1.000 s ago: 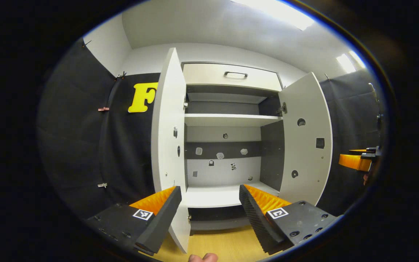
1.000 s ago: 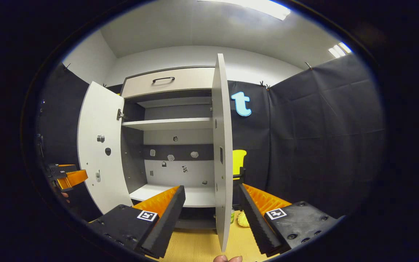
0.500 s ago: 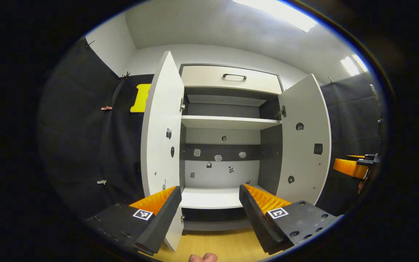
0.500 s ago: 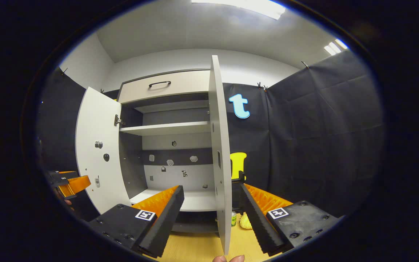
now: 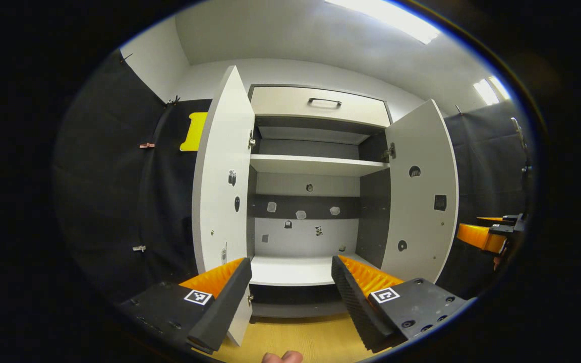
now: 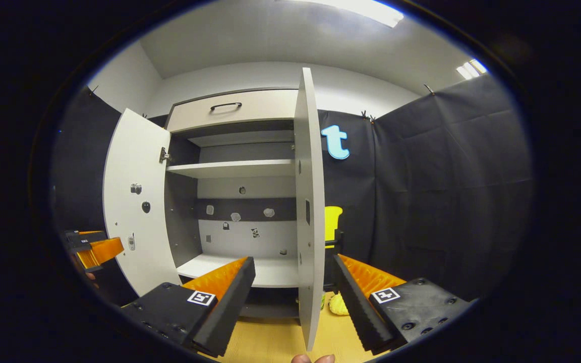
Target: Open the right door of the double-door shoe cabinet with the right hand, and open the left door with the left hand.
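Where the left gripper view looks in, the shoe cabinet (image 5: 315, 201) stands with both doors swung wide: left door (image 5: 220, 191) and right door (image 5: 421, 191). Top: one shut drawer (image 5: 318, 105) with a dark handle. Below it: an upper shelf (image 5: 315, 164), bare; a bottom shelf (image 5: 295, 269), bare. Back panel: a few small stickers. The left gripper (image 5: 290, 287) has its fingers spread wide, holding nothing, its left finger overlapping the left door's lower edge in the picture. The right gripper (image 5: 489, 234) hangs beyond the right door.

Right gripper view: right door (image 6: 310, 212) seen edge-on between the right gripper (image 6: 293, 292)'s wide-apart, empty fingers. Left door (image 6: 134, 201) open; left gripper (image 6: 91, 247) beside it. Floor (image 6: 275, 343): a small yellow item (image 6: 337, 305) behind the door.
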Tool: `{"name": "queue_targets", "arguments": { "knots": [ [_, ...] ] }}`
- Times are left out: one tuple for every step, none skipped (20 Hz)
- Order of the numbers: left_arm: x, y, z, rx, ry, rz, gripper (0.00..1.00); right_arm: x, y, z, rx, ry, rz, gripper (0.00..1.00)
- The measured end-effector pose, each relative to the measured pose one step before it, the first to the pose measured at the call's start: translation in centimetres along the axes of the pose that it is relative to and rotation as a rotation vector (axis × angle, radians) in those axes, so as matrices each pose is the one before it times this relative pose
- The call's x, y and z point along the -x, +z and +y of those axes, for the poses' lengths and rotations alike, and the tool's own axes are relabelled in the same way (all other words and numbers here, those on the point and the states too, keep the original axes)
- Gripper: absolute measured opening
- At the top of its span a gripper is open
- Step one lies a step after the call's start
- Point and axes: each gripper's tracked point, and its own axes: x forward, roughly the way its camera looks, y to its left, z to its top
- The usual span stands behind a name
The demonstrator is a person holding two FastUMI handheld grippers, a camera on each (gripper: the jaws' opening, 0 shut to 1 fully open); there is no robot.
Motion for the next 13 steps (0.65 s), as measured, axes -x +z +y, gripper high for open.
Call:
{"name": "queue_targets", "arguments": {
  "knots": [
    [0.042,0.021,0.122,-0.00372,0.00445,0.00035,0.98,0.03,0.01,0.012,-0.00033,0.00055,-0.00059,0.96],
    [-0.023,0.024,0.144,-0.00365,0.00085,-0.00054,0.98,-0.102,-0.021,-0.03,0.00051,-0.00002,0.00016,0.96],
    [-0.017,0.095,0.011,-0.00293,0.00111,-0.00301,0.98,-0.025,0.007,0.045,0.00074,-0.00055,0.00044,0.96],
    [-0.043,0.0,0.041,-0.00265,-0.00153,-0.00176,0.98,0.021,-0.032,-0.009,-0.00031,0.00023,0.00103,0.96],
    [-0.027,0.075,-0.036,-0.00095,-0.00201,-0.00106,0.98,0.148,-0.129,0.043,-0.00204,-0.00081,0.00179,0.96],
    [0.045,0.032,-0.044,-0.00074,-0.00519,-0.00267,0.98,-0.065,-0.074,0.028,-0.00318,0.00013,0.00201,0.96],
    [-0.046,0.058,-0.039,-0.00271,-0.00344,-0.00114,0.98,-0.02,0.054,0.004,-0.00429,-0.00069,-0.00019,0.96],
    [0.007,-0.051,-0.034,-0.00625,-0.00465,0.00163,0.98,0.025,-0.003,-0.017,-0.00119,-0.00001,0.00049,0.96],
    [0.034,-0.018,0.059,-0.00833,-0.00131,0.0007,0.98,0.029,0.052,0.077,0.00091,0.0001,-0.00101,0.96],
    [0.007,0.015,0.054,-0.0056,-0.00337,-0.00129,0.98,0.05,0.011,-0.098,0.00237,-0.00035,-0.00042,0.96],
    [-0.054,0.052,0.006,-0.00312,-0.00338,-0.00101,0.98,0.016,-0.021,0.017,0.00183,0.00077,-0.00061,0.96],
    [0.016,-0.074,-0.089,-0.00123,-0.00356,0.0009,0.98,0.03,0.02,0.02,-0.00011,-0.00016,-0.00084,0.96],
    [-0.005,0.037,-0.115,-0.00032,-0.0043,0.00094,0.98,-0.048,0.033,0.052,-0.00078,0.00102,0.00001,0.96]
  ]
}}
